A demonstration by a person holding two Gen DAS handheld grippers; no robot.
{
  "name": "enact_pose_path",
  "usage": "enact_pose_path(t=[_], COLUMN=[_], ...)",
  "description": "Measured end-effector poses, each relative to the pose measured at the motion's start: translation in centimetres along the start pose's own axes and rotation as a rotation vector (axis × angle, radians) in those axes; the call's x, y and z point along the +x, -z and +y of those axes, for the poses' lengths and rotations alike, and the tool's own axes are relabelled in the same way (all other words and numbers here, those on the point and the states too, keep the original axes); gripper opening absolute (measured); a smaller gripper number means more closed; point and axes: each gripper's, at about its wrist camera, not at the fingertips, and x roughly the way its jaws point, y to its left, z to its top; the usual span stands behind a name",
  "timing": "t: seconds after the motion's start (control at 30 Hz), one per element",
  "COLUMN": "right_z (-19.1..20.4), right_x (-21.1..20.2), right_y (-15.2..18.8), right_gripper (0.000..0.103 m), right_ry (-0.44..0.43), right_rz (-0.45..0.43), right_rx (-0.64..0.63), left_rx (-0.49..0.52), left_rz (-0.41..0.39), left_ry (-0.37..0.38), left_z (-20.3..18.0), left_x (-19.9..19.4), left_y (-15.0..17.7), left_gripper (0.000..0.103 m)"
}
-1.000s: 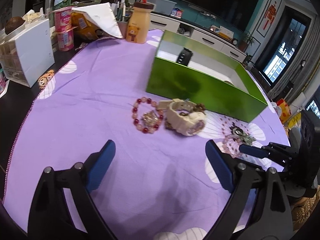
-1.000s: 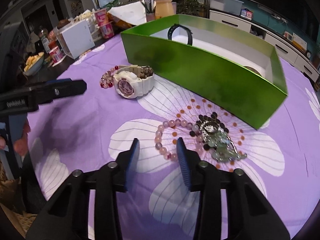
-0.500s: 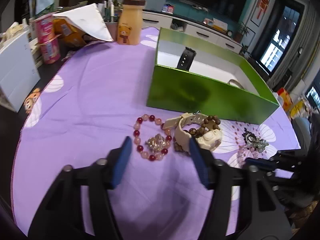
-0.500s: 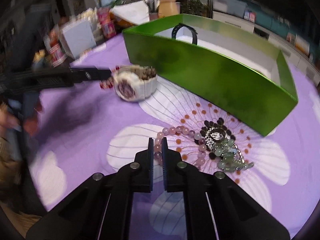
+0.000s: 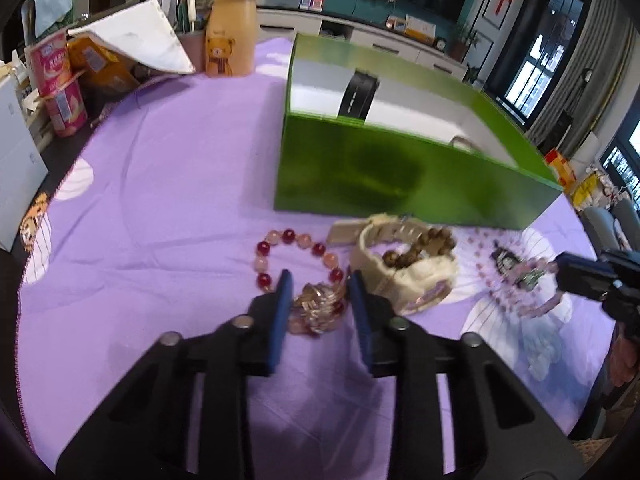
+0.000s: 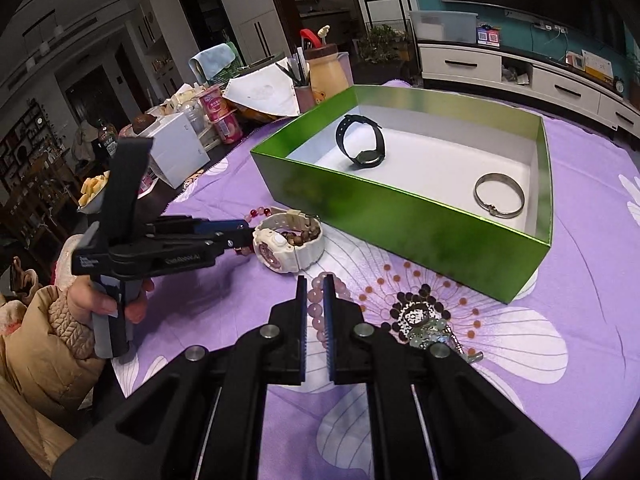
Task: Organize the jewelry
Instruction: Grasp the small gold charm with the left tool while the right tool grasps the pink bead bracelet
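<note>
On the smooth purple flowered cloth [image 5: 168, 200], the left gripper [image 5: 318, 282] is closing its flat blue pads around a knobbly gold charm cluster [image 5: 320, 306] on the round red-and-pink bead bracelet [image 5: 280, 240], not visibly pinching yet. The right gripper [image 6: 316, 286] is clamped on the pale pink bead bracelet [image 6: 320, 310]. A chunky cream watch [image 6: 288, 246] lies just near of the glossy green box [image 6: 400, 216].

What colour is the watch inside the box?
Black watch, clearest in the right wrist view.
</note>
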Motion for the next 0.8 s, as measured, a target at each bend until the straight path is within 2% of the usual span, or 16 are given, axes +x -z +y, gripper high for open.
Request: enact_pose_path(t=[0.03, 0.07, 0.43, 0.67, 0.8], right_z=[0.1, 0.1, 0.9, 1.2, 1.1], right_x=[0.0, 0.0, -1.6, -2.9, -4.0], right_y=[0.0, 0.0, -0.3, 0.0, 0.0], right_gripper=[0.007, 0.007, 0.007, 0.007, 0.007], right_ry=[0.000, 0.001, -0.013, -0.017, -0.024], right_rz=[0.001, 0.001, -0.037, -0.064, -0.085], right_rx=[-0.001, -0.004, -0.011, -0.014, -0.018], left_rx=[-0.002, -0.014, -0.086, -0.091, -0.094], left_rz=[-0.003, -0.004, -0.081, -0.095, -0.084], left_ry=[0.005, 0.006, 0.026, 0.035, 0.014], left_z=[0.0, 0.1, -0.1, -1.8, -2.7], left_x=[-0.1, -0.2, -3.5, -5.6, -6.1], left_y=[0.1, 0.1, 0.9, 1.9, 2.3], left_gripper=[0.027, 0.021, 0.021, 0.021, 0.021])
